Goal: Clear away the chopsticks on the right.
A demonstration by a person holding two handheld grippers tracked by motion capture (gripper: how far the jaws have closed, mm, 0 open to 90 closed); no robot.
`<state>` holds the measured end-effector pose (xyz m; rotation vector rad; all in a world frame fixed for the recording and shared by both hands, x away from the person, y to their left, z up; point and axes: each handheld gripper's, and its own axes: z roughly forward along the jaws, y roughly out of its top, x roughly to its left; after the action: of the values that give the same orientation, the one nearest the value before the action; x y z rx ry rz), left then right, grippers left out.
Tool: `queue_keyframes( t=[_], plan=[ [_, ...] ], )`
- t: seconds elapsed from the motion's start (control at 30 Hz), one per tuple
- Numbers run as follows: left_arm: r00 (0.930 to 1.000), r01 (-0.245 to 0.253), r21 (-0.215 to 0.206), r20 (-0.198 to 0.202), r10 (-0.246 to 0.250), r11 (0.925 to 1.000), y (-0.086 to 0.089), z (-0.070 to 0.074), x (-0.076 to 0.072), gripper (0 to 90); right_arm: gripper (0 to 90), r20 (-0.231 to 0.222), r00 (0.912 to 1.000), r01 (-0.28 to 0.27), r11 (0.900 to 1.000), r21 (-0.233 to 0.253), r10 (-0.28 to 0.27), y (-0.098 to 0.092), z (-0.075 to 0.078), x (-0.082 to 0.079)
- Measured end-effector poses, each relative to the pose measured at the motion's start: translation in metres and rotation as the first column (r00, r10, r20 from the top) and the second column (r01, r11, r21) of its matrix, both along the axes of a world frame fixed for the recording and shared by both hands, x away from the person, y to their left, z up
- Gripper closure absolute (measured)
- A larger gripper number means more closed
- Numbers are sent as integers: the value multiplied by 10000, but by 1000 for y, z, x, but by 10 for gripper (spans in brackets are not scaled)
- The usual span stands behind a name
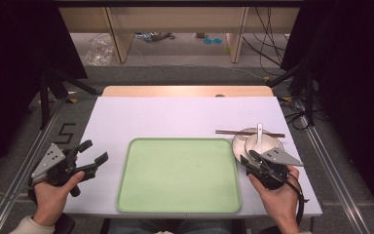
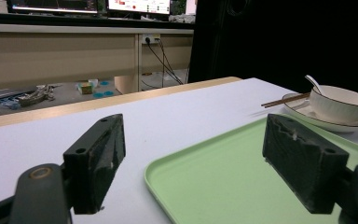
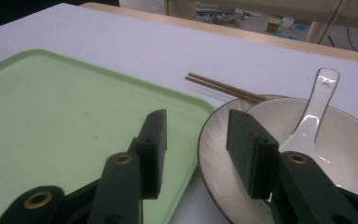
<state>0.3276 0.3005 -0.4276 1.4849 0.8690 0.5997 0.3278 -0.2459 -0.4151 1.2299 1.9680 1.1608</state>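
Fingers of the right gripper (image 3: 193,149) stand part open with nothing between them, straddling the near rim of the plate (image 3: 214,168): one finger (image 3: 153,149) hangs over the tray's edge, the other (image 3: 249,149) over the plate's inner slope. Whether that finger touches the china I cannot tell.

To take the plate well, I judge the inner finger should slide down onto the slope and the outer one tuck under the rim before closing, keeping the lift level so the bowl (image 3: 335,144) resting on the plate, just beyond the fingers, and the spoon (image 3: 314,112) leaning in it do not shift. Chopsticks (image 3: 223,87) lie farther out, their tips on the plate's far rim, and may roll.

Beside the fingers spreads the green tray (image 3: 51,121), bare. Well apart across it, the left gripper (image 1: 93,158) hovers wide open, holding nothing, above the white table (image 2: 177,112).
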Motion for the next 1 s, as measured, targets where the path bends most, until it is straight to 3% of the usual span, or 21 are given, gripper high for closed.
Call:
queue_keyframes(
  t=[0.17, 0.23, 0.27, 0.4, 0.47, 0.57, 0.6, 0.63, 0.67, 0.7, 0.8, 0.83, 0.87, 0.9, 1.0],
  plan=[
    [10000, 4, -30, -15, -4, 10000, 0, 0, 0, 214, 691, 44, 9997, 250, 9989, 405, -252, -1, 5, 9],
    [10000, 39, -20, 20, -38, 10000, 0, 0, 0, 215, 754, -554, 9971, 569, 9932, 1016, -514, 1, 12, 19],
    [10000, 39, -20, 20, -38, 10000, 0, 0, 0, 215, 785, -803, 9942, 793, 9916, 1024, -712, 0, 14, 24],
    [10000, 70, 64, 14, -70, 10000, 0, 0, 1, 215, 900, -1646, 9797, 1260, 9901, 615, -1144, 3, 19, 45],
    [10000, 28, 21, -33, -28, 10000, 0, 0, 1, 215, 900, -2016, 9709, 1358, 9906, 188, -1293, 5, 22, 55],
    [10000, 21, -5, -26, -21, 10000, 0, 0, 1, 216, 900, -2186, 9658, 1446, 9895, 74, -1395, 7, 23, 64],
    [10000, 21, 1, -24, -21, 10000, 0, 0, 1, 215, 900, -2435, 9587, 1446, 9891, -271, -1468, 8, 25, 74],
    [10000, 26, 15, -30, -26, 10000, 0, 0, 1, 215, 900, -2435, 9587, 1446, 9891, -271, -1468, 8, 25, 74],
    [10000, 29, 17, -32, -29, 10000, 0, 0, 1, 216, 900, -3043, 9355, 1753, 9837, -406, -1793, 12, 26, 81],
    [10000, 31, 8, -25, -31, 10000, 0, 0, 1, 216, 900, -3043, 9355, 1753, 9837, -406, -1793, 12, 26, 81],
    [10000, 26, 8, -14, -26, 10000, 0, 0, 1, 216, 900, -3300, 9218, 1854, 9790, -850, -2032, 16, 25, 97],
    [10000, 24, 14, -22, -24, 10000, 0, 0, 1, 216, 900, -3197, 9234, 1807, 9754, -1260, -2124, 18, 22, 108],
    [10000, 27, 14, -26, -27, 10000, 0, 0, 1, 216, 900, -3197, 9234, 1807, 9754, -1260, -2124, 18, 22, 108],
    [10000, 24, 10, -24, -24, 10000, 0, 0, 1, 216, 900, -3437, 9115, 1914, 9726, -1321, -2260, 21, 21, 118],
    [10000, 23, -23, -4, -23, 10000, 0, 0, 1, 216, 900, -3597, 9041, 1907, 9711, -1436, -2307, 23, 20, 128]
  ],
)
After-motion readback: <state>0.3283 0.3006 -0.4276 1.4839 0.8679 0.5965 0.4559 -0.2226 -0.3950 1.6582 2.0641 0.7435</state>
